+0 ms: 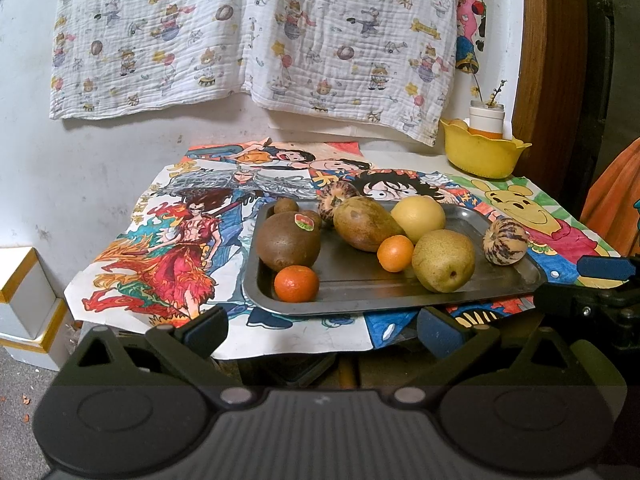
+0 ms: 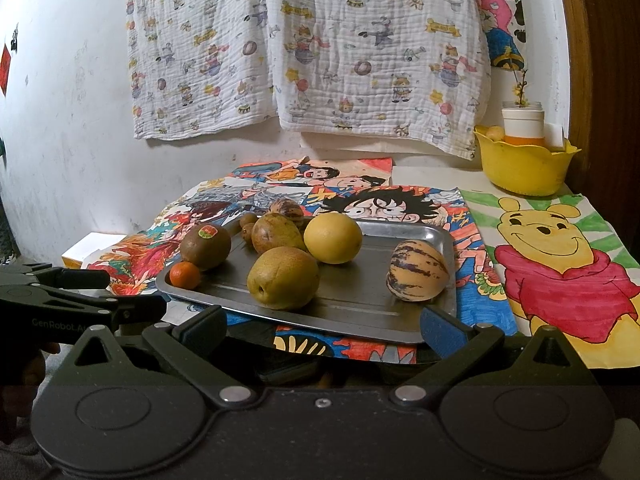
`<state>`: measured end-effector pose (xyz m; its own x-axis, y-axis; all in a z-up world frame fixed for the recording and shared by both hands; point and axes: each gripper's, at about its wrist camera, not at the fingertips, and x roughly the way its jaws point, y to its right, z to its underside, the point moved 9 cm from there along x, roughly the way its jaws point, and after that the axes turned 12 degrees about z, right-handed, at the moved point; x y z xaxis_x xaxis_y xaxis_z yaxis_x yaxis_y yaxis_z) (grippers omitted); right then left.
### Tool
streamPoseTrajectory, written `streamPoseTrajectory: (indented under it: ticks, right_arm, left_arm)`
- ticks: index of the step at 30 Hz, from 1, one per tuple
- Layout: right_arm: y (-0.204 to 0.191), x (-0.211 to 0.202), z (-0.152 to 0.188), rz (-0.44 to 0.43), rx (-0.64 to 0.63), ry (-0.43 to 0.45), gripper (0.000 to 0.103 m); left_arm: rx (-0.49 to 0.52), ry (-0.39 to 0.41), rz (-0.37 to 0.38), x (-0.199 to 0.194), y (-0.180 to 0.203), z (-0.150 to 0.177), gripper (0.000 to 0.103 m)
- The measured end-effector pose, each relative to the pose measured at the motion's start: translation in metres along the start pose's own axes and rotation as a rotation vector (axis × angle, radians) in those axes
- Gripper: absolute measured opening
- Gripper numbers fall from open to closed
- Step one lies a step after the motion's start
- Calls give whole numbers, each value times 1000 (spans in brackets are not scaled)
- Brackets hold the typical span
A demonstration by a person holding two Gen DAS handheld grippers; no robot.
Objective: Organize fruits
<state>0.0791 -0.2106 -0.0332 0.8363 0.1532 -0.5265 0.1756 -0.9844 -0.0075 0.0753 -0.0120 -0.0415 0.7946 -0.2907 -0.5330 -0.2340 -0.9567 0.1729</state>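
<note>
A metal tray (image 1: 516,280) (image 2: 372,328) on the table holds several fruits: a big kiwi (image 1: 288,242) (image 2: 205,246), two mandarins (image 1: 296,283) (image 1: 395,253), a brown mango (image 1: 364,224), a yellow lemon (image 1: 418,218) (image 2: 333,237), a pear (image 1: 443,260) (image 2: 283,277), and two striped melons (image 1: 505,241) (image 2: 417,275) (image 1: 336,197). My left gripper (image 1: 322,330) is open and empty before the tray's near edge. My right gripper (image 2: 322,330) is open and empty, also just short of the tray.
A yellow basket (image 1: 482,152) (image 2: 522,162) with a white jar stands at the back right corner. Cartoon drawings (image 2: 560,256) cover the table. A patterned cloth (image 1: 256,36) hangs on the wall behind. White boxes (image 1: 24,304) stand on the floor at the left.
</note>
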Motion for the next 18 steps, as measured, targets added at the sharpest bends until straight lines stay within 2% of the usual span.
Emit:
streamPoseTrajectory:
  ticks: [18]
  right_arm:
    - [-2,0,0,3,0,0,102]
  left_arm:
    - [-1,0,0,0,0,0,103]
